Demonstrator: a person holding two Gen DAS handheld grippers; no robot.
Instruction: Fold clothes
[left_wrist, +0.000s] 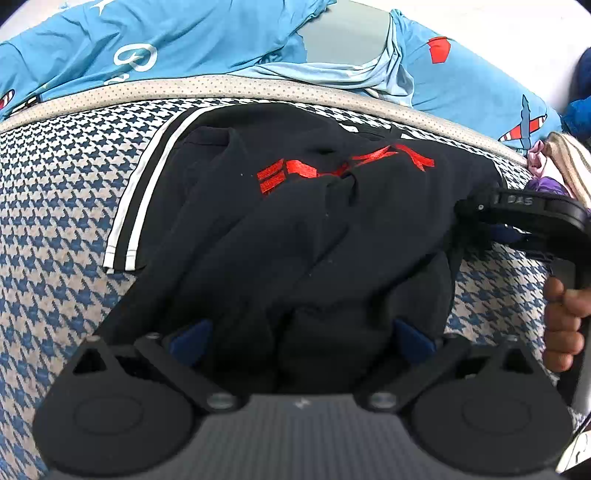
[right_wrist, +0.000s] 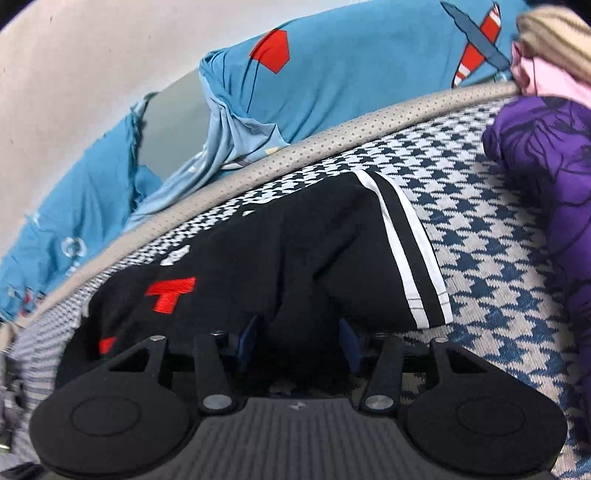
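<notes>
- My left gripper (left_wrist: 301, 341) sits low over the near edge of the black garment (left_wrist: 295, 229), its blue pads (left_wrist: 192, 341) spread wide with a bunched fold of the cloth lying between them; the jaws are open around it, not pinched.
- My right gripper (right_wrist: 299, 341) is down at the garment's other end, its blue pads (right_wrist: 248, 338) apart with dark cloth lying between them. I cannot tell whether they press on it.
- The garment lies rumpled on the houndstooth cover (left_wrist: 55, 206), red lettering (left_wrist: 332, 170) facing up.
- The left view alone shows the right gripper from outside, at the garment's right edge, with my hand (left_wrist: 563, 325) wrapped around its handle.
- In the left view the white-striped cuff (left_wrist: 133, 225) is on the left; in the right view it lies ahead, beside the garment's near right corner.
- The right view alone shows clearly a purple cloth (right_wrist: 546, 177) heaped on the cover, well apart from the garment.
- Both views show the blue printed bedding (left_wrist: 166, 48) beyond the cover's dotted border (left_wrist: 258, 88).
</notes>
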